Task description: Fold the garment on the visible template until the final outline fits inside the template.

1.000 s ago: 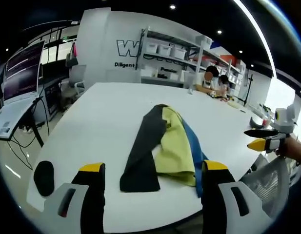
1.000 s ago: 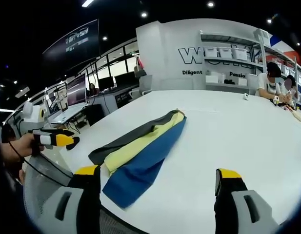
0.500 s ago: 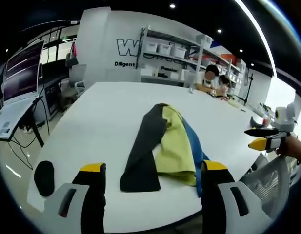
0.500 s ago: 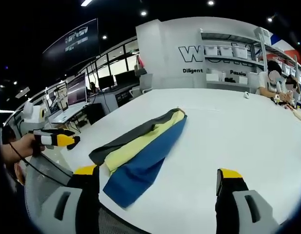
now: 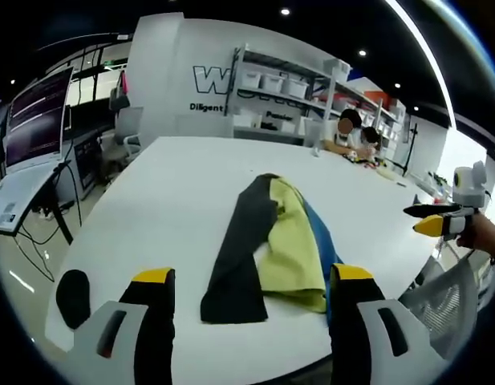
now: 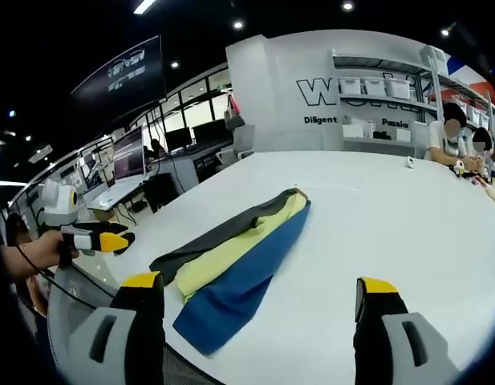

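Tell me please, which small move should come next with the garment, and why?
Probably lower the left tongs onto the near end of the black, yellow and blue folded cloth garment. Both tongs are open and empty above the white table, and the long strip lies untouched between them.

garment (image 5: 267,245) | black, yellow, blue bands | folded long strip | flat on white table (image 5: 175,184)

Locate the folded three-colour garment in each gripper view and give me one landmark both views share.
Left gripper view: the garment lies on the white table, centre, black strip leftmost.
Right gripper view: the garment lies left of centre, blue strip nearest.
Shared landmark: the wall lettering beside the shelves.
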Demonstrator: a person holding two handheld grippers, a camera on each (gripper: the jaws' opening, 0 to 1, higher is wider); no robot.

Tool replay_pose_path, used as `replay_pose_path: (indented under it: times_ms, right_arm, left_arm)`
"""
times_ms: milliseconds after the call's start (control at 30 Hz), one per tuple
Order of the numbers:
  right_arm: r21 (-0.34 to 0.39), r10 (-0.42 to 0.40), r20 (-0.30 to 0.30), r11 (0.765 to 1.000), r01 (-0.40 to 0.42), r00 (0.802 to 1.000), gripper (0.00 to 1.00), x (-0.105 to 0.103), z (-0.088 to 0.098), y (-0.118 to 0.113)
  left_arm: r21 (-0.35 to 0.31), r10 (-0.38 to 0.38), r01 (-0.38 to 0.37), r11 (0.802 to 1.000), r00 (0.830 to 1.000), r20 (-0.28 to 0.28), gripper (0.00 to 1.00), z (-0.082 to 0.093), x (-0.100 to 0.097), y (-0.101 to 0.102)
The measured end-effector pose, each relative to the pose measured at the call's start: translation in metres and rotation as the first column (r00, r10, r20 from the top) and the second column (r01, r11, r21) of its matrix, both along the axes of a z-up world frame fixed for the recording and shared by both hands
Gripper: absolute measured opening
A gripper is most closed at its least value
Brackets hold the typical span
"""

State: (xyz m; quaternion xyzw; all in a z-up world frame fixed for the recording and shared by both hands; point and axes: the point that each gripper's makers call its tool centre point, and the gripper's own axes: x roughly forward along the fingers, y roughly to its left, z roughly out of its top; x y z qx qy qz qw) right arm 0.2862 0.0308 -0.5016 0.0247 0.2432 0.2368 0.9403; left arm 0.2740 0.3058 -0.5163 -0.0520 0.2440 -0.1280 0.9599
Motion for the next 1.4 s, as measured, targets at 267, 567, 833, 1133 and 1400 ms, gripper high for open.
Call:
replay_pose_path:
  times_ms: [267, 567, 833, 1133, 1400]
  right_arm:
    - [-0.019, 0.047, -0.007, 0.999, -0.047, 0.999, 0.99, 0.015, 0.002, 0.011]
    - [-0.031, 0.069, -0.023, 0.997, -0.069, 0.997, 0.96, 0.029, -0.002, 0.020]
    - [-0.022, 0.074, -0.049, 0.997, -0.075, 0.996, 0.94, 0.055, -0.012, 0.029]
    - [-0.049, 0.107, -0.076, 0.993, -0.111, 0.991, 0.90, 0.076, -0.026, 0.041]
    - [-0.042, 0.133, -0.089, 0.990, -0.137, 0.987, 0.89, 0.095, -0.038, 0.052]
  left_arm:
    - [0.008, -0.002, 0.002, 1.000, 1.000, 0.015, 0.73, 0.008, 0.018, 0.002]
    - [-0.043, 0.006, -0.005, 0.999, 1.000, 0.010, 0.72, 0.010, 0.036, 0.004]
    - [-0.033, -0.028, 0.029, 0.999, 1.000, 0.013, 0.70, 0.011, 0.065, -0.002]
    - [-0.018, -0.064, 0.064, 0.998, 0.998, -0.011, 0.68, 0.000, 0.090, -0.012]
    - [0.043, -0.128, 0.129, 0.991, 0.991, -0.032, 0.65, -0.015, 0.108, -0.031]
